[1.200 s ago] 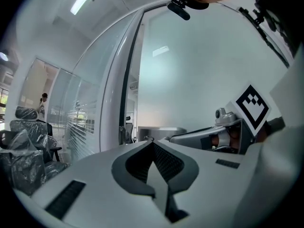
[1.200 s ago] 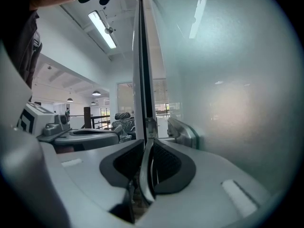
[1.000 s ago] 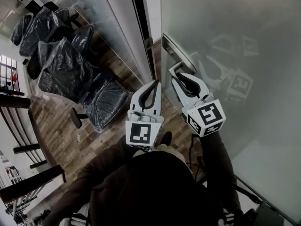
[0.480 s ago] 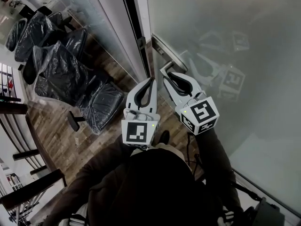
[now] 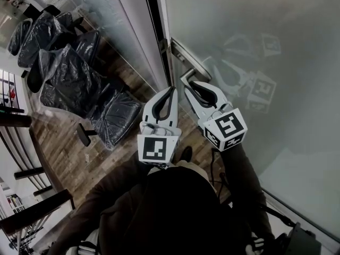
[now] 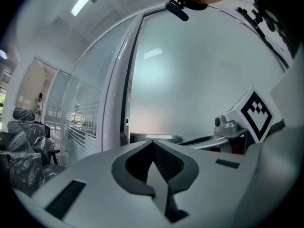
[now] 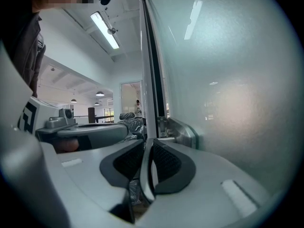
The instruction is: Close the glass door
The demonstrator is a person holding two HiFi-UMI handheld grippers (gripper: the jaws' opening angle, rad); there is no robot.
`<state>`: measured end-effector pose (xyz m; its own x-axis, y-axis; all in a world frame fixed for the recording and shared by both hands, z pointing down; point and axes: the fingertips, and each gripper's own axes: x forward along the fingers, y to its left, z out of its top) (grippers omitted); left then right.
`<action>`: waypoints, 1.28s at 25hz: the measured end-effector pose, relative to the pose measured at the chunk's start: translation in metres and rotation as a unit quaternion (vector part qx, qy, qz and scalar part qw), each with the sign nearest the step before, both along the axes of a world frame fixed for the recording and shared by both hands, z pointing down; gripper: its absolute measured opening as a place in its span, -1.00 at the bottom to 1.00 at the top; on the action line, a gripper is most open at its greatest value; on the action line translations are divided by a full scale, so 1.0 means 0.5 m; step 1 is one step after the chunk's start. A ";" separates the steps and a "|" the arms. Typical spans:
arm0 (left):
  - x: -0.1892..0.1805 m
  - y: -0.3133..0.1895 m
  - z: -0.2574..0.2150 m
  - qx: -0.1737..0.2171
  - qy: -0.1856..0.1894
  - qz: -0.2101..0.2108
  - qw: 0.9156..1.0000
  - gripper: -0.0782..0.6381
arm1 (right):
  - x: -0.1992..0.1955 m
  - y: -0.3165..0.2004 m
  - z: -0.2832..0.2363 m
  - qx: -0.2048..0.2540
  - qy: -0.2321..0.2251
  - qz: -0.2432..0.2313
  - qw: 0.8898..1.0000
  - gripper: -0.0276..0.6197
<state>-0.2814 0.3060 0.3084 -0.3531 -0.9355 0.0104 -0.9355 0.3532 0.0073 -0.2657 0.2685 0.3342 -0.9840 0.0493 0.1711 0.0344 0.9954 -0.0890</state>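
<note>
Glass door [image 5: 255, 47] is standing at the right, its frosted pane filling that side and its edge lying close beside the dark door frame [image 5: 154, 25]. Right gripper [image 5: 192, 86] is clamping the lever of the door handle [image 5: 186, 61]; the jaws are nearly together, with the thin metal lever between the pads. Left gripper [image 5: 171, 91] is hovering just beside it, jaws fully together and holding nothing, tips pointing toward the frame. Chairs wrapped in black plastic [image 5: 69, 73] are sitting on the wood floor [image 5: 69, 147] beyond the glass partition [image 5: 106, 15] at the left.
</note>
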 end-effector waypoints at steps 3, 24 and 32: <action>0.001 0.010 -0.011 0.000 -0.001 -0.003 1.000 -0.79 | 0.000 0.009 -0.009 0.000 -0.001 -0.003 1.000 -0.72; 0.008 0.085 -0.006 0.005 -0.003 -0.011 1.000 -0.79 | 0.006 0.084 0.004 0.004 0.003 -0.005 1.000 -0.73; 0.012 0.101 -0.015 0.007 -0.002 -0.003 1.000 -0.79 | 0.011 0.086 -0.001 0.001 -0.003 0.008 1.000 -0.73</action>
